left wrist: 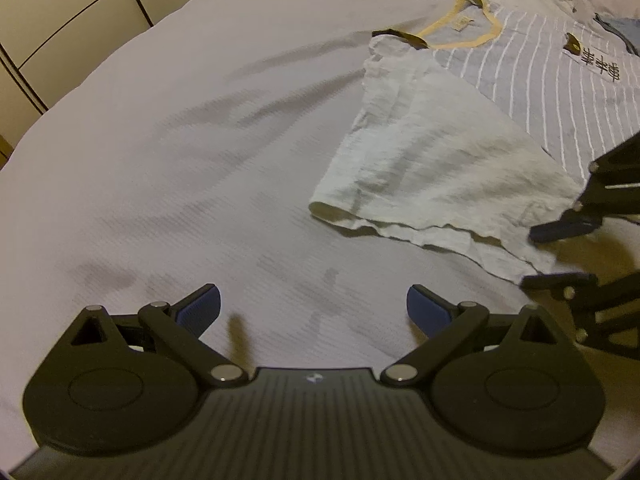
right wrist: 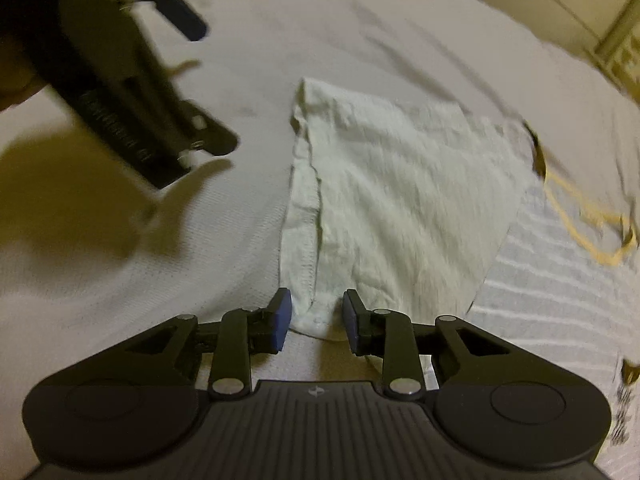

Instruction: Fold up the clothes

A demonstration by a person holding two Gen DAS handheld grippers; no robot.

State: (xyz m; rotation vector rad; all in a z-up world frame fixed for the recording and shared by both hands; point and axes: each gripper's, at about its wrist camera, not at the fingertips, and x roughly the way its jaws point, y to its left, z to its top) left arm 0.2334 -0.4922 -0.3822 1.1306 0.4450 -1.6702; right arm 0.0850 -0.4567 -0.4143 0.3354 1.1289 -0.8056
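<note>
White crinkled fabric, the folded-over side of the striped shirt [left wrist: 560, 80], lay on the bed [left wrist: 160, 140]. Its hem corner sat between the right gripper [right wrist: 315, 318]'s parted fingers, unclamped. The left gripper [left wrist: 313, 310], fingers wide apart, hovered farther left over bare sheet. Only the left view showed the yellow collar [left wrist: 468, 20].

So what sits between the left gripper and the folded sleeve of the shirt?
Nothing but bare bedsheet. In the left wrist view the open left gripper hovers over plain sheet, with the shirt's white sleeve lying further ahead to its right.
</note>
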